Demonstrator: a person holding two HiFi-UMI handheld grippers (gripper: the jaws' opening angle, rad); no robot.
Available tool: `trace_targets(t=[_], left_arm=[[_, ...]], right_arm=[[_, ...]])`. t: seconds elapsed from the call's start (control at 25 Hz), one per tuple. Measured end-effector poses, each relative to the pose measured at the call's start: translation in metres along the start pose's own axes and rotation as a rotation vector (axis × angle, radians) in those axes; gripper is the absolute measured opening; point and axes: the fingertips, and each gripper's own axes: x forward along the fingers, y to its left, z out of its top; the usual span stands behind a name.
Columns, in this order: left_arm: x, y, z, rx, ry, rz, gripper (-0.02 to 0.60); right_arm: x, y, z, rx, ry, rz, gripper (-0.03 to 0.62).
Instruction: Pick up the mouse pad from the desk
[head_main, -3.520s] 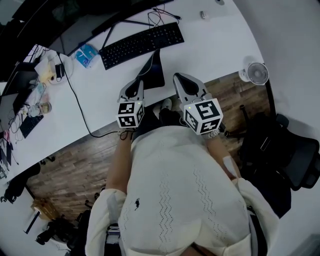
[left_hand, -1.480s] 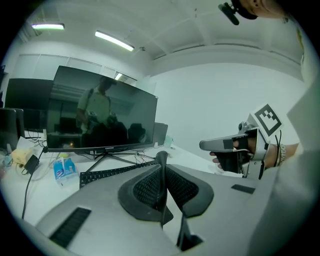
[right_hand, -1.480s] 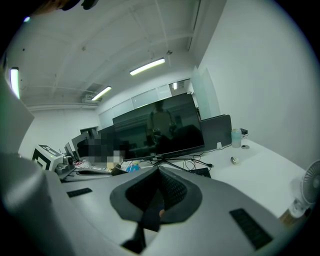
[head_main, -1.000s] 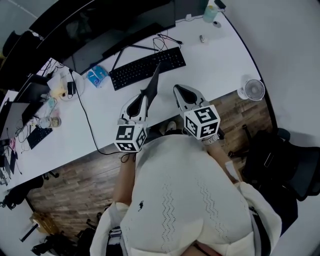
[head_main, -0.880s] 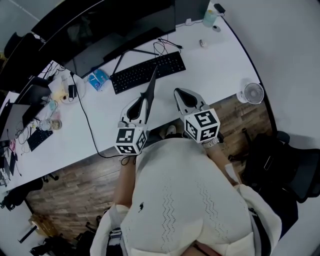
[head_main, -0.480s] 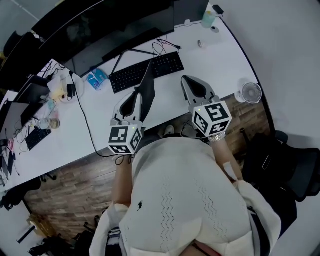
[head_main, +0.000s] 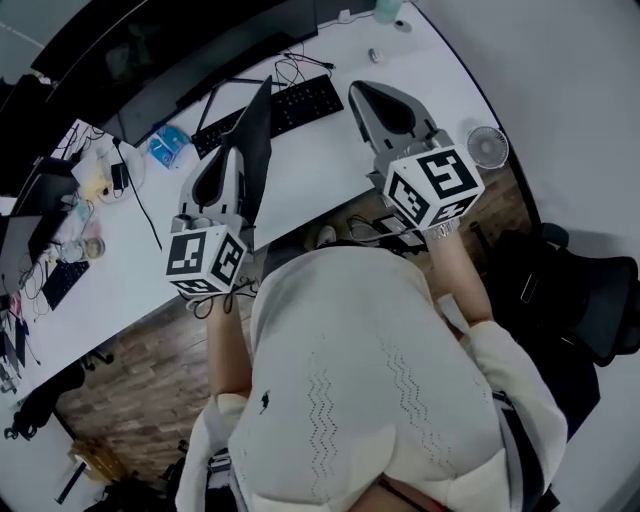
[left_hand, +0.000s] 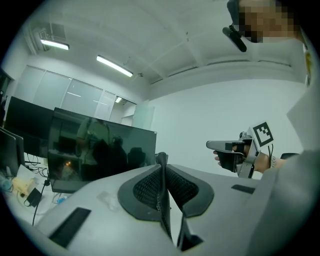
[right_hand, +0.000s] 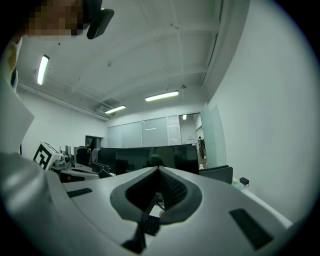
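The black mouse pad (head_main: 256, 130) is off the white desk (head_main: 320, 175), hanging on edge and tilted in the air. My left gripper (head_main: 236, 152) is shut on its near edge. In the left gripper view the pad (left_hand: 161, 162) shows as a thin dark strip pinched between the jaws and sticking up past the tips. My right gripper (head_main: 357, 89) floats to the right of the pad, apart from it, tips together and nothing gripped. It also shows in the left gripper view, where the right gripper (left_hand: 212, 145) points left at about the same height.
A black keyboard (head_main: 290, 103) with cables lies on the desk under the grippers, and dark monitors (head_main: 150, 50) stand behind it. A blue pack (head_main: 165, 145) and clutter sit at the left. A small fan (head_main: 487, 146) and a black chair (head_main: 590, 300) are off the desk's right end.
The pad, flat at the desk edge earlier, has come off the desk in the left gripper. Both grippers have risen toward the camera over the last second.
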Motion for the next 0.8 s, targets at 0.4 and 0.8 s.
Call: trace_targets(t=[0.4,0.8], left_arm=[[-0.001,-0.012,0.034,0.085,-0.031,-0.026,0.032],[-0.006,-0.009,0.032,0.089,-0.021,-0.014,0.032]], right_arm=[[0.002,0.011,0.022,-0.041,-0.017,0.024,0.001],[0.005,0.017,0.023,-0.052,-0.010,0.050,0.001]])
